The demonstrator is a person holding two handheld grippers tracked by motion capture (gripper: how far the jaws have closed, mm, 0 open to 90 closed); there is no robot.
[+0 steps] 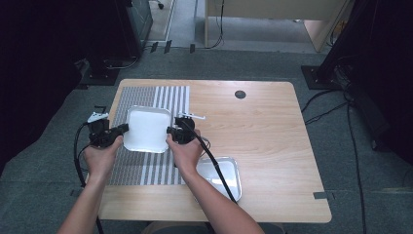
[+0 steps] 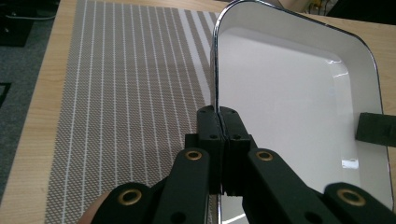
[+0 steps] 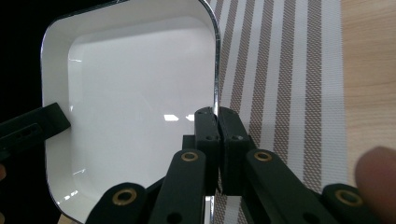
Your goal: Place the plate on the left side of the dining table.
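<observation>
I have the white tray [image 1: 146, 129] pinched on two opposite rims, over the striped placemat [image 1: 146, 168] on the left half of the desk [image 1: 272, 141]. My left gripper [image 1: 117, 130] holds the tray's 9 o'clock edge and my right gripper [image 1: 171, 131] holds the 3 o'clock edge. In the left gripper view the jaws are closed tight on the thin chrome rim, and the right gripper view shows the same, with the rim sandwiched between the pads. I cannot tell from these views whether the tray is resting on the mat or lifted just clear of it.

A second, metal tray [image 1: 221, 175] sits on the bare wood at about 5 o'clock from the white one, partly under my right forearm.

I judge the step in hand to be a two-handed carry or placement of the white tray. To do it well I would keep both wrists level so the tray does not tilt, and move both hands together at one pace, since pulling apart or pushing inward could slip the narrow rim out of the pads. I would also keep the trailing cable [image 1: 214, 163] off the metal tray.
</observation>
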